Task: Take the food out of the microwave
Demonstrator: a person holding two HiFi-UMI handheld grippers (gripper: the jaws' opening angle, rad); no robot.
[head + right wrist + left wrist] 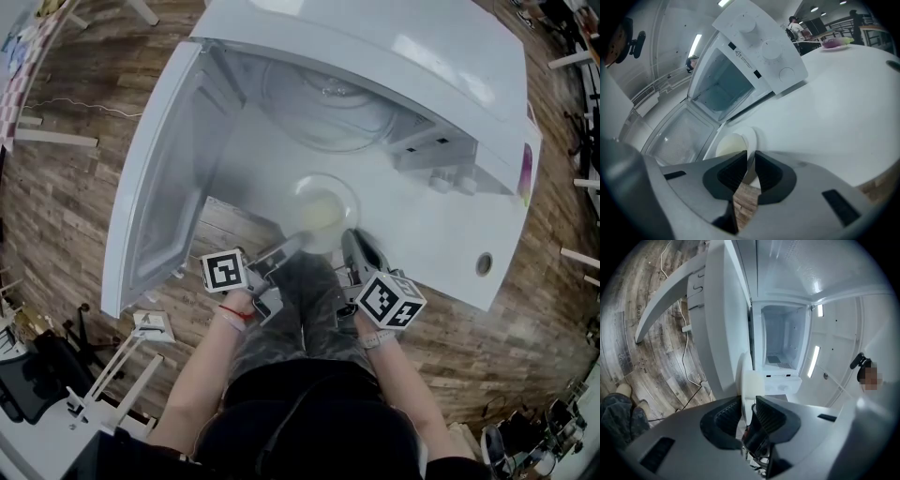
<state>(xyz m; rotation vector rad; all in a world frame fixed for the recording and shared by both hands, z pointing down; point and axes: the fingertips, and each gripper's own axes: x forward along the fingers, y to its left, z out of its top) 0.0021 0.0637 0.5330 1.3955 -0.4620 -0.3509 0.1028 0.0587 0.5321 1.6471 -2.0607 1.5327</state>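
Nearest the camera, the person's grey trousers [300,309] stand against the near edge of a white table [441,234], with wood-plank floor [56,187] all round. A white stand [122,370] is at the lower left, and a thin cable [84,103] trails across the planks farther off.

Just beyond the trousers, both grippers reach to the same clear bowl [325,178] from either side. It holds pale yellow food [321,214]. The bowl is at the table's near edge, outside the microwave [394,56] and right in front of its opening. Whether it rests on the table or is lifted I cannot tell.

The left gripper [749,404] has the bowl's rim standing between its fingers, which are slightly spread and do not seem to press on it. The right gripper [751,161] pinches the opposite rim, its ribbed pads tight on the thin wall.

Behind the bowl, the door [159,197] swings wide to the left, beside the left gripper. Nothing stands between the bowl and the cavity. Inside, only the glass turntable [328,108] shows, bare. Two knobs [450,180] are on the panel to the right of the opening.
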